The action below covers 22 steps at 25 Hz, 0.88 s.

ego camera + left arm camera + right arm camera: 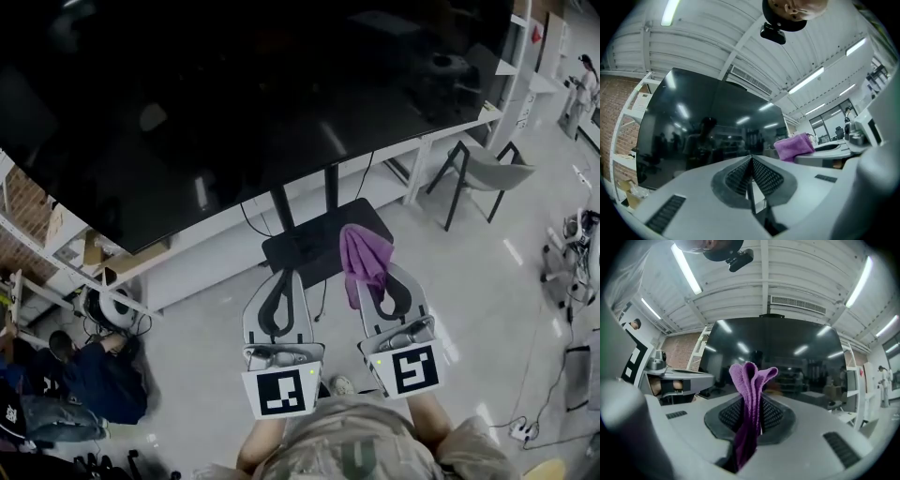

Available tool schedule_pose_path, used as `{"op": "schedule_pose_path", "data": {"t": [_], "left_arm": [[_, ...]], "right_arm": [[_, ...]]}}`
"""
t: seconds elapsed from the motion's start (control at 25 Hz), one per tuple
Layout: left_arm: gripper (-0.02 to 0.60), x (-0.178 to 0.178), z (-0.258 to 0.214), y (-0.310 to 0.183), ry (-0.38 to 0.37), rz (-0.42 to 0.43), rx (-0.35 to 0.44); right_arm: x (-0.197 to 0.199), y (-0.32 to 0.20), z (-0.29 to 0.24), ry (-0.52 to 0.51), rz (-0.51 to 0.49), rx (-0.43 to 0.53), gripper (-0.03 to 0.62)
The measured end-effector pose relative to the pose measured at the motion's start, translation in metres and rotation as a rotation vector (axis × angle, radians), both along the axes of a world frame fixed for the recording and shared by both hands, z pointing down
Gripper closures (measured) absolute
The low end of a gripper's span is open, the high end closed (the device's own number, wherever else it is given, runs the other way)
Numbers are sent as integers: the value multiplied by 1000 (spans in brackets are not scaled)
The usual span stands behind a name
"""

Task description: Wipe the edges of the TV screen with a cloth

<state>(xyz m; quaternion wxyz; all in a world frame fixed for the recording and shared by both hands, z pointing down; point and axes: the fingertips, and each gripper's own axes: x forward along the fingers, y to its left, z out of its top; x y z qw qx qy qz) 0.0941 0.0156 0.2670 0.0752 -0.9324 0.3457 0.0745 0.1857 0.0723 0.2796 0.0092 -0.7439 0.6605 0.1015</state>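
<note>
1. Across the far half of the head view, the dark TV screen [234, 103] stands on a black pedestal stand [319, 246] on the pale floor.
2. My right gripper [752, 401] is clamped on the purple cloth [751, 380]. The cloth is pinched upright between the jaws, with a folded loop standing out past the tips and the rest trailing down toward the gripper body.
3. In the head view the cloth shows below the TV's bottom edge, over the stand's base, and apart from the glass.
4. My left gripper [751, 161] has its jaws pressed together with nothing between them. I hold it just left of the right gripper, the two side by side and both pointing toward the TV.
5. From the left gripper's camera the cloth appears off to the right, in front of the lower right part of the screen.
6. A grey chair [487, 173] stands at the far right beside a white desk [450, 131].
7. A person in dark clothes [84, 370] sits on the floor at the near left.
</note>
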Motion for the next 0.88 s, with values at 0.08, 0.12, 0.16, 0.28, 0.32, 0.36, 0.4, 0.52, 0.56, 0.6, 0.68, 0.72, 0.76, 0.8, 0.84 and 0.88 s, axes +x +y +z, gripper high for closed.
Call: {"op": "schedule_pose_path", "data": {"t": [0.08, 0.12, 0.16, 0.28, 0.32, 0.36, 0.4, 0.52, 0.56, 0.6, 0.68, 0.72, 0.76, 0.8, 0.84, 0.88], "left_arm": [[566, 1, 8, 1, -5, 0, -4], [566, 2, 9, 1, 0, -1, -9], [566, 4, 11, 0, 7, -3, -15], [566, 4, 13, 1, 11, -11, -21], [566, 4, 14, 1, 12, -12, -22], [566, 4, 15, 2, 13, -11, -24], [566, 5, 16, 3, 14, -10, -28], [566, 6, 22, 5, 9, -9, -41], [566, 7, 23, 5, 8, -8, -44], [566, 7, 24, 5, 7, -7, -46], [566, 9, 24, 6, 9, -4, -47], [566, 10, 24, 6, 11, -1, -46], [566, 11, 25, 8, 11, 3, -45], [566, 13, 25, 9, 9, 9, -45], [566, 15, 26, 11, 6, 14, -46], [566, 17, 28, 13, 1, 19, -47]], "right_arm": [[-1, 1, 9, 8, -12, -17, 539], [-2, 0, 12, 12, -21, -23, 539], [-2, -1, 14, 14, -28, -26, 539], [-5, -4, 16, 8, -42, -22, 539], [-8, -6, 16, 4, -52, -20, 539], [-11, -7, 16, 8, -60, -21, 540], [-13, -8, 16, 20, -63, -24, 540], [-13, -10, 17, 43, -63, -32, 539], [-13, -10, 19, 43, -62, -35, 539], [-12, -10, 21, 43, -60, -40, 540], [-11, -9, 26, 45, -55, -54, 539], [-9, -8, 29, 44, -52, -62, 540], [-9, -8, 32, 42, -51, -71, 540], [-8, -8, 33, 41, -52, -77, 540], [-8, -8, 34, 43, -53, -78, 540], [-8, -7, 34, 48, -55, -78, 540]]}}
